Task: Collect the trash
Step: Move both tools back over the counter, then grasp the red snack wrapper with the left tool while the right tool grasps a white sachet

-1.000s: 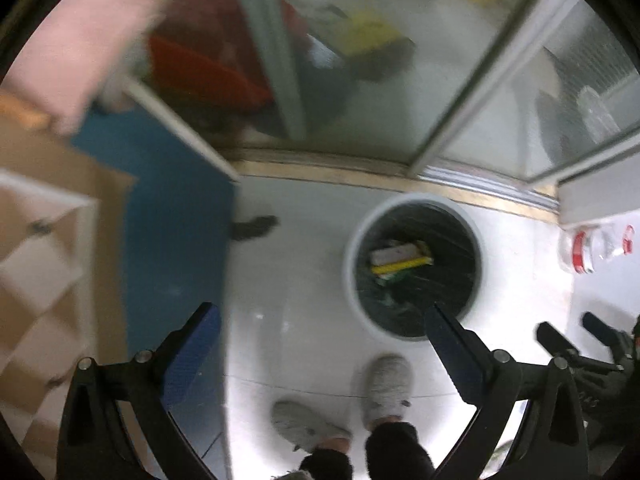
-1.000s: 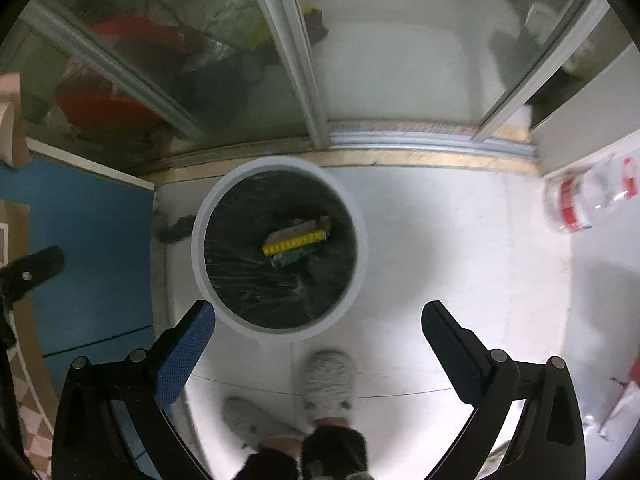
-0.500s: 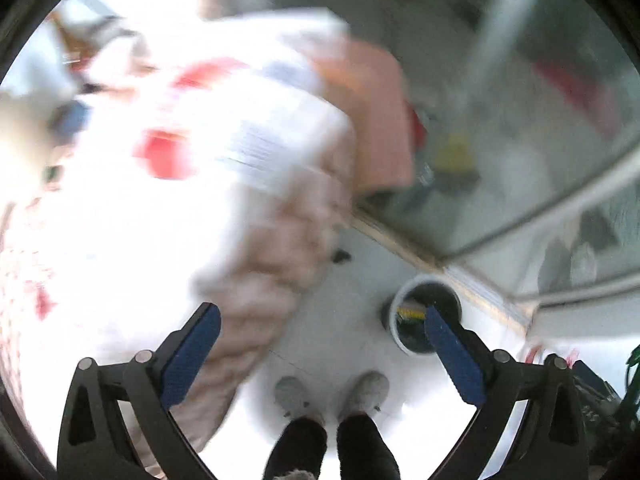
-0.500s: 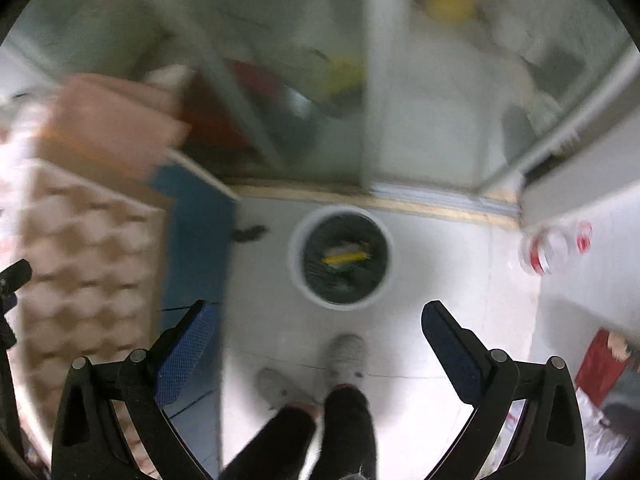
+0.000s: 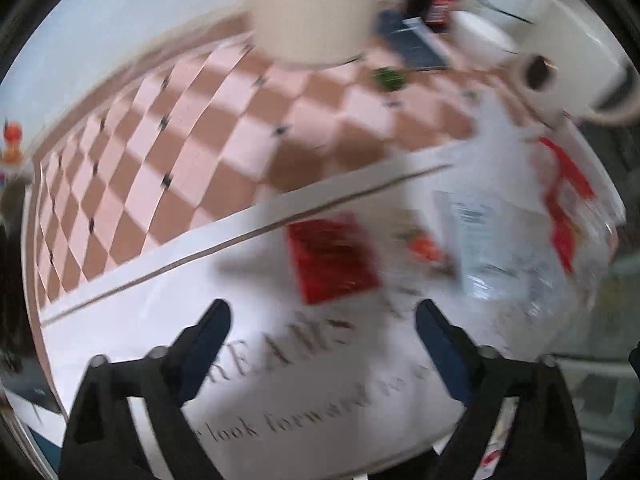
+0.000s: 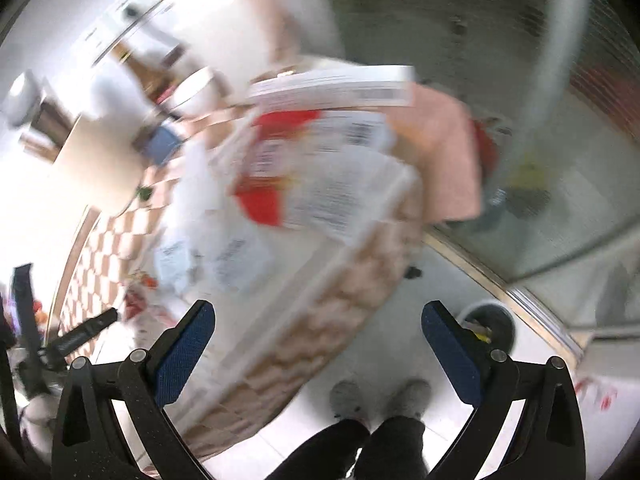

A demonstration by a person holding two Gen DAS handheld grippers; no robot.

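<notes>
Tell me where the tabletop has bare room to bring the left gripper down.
Free: the white printed cloth under the left gripper, whose open jaws have just been closing on nothing, and the checkered cloth between the beige cylinder and white border. Crowded: the right side, with the red packet, clear plastic bag and paper roll.

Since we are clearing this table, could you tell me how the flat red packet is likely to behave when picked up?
The red packet lies flat on the tablecloth, so it is probably thin, light and floppy. Its edge may be hard to pinch, and it may slide if pushed.
</notes>
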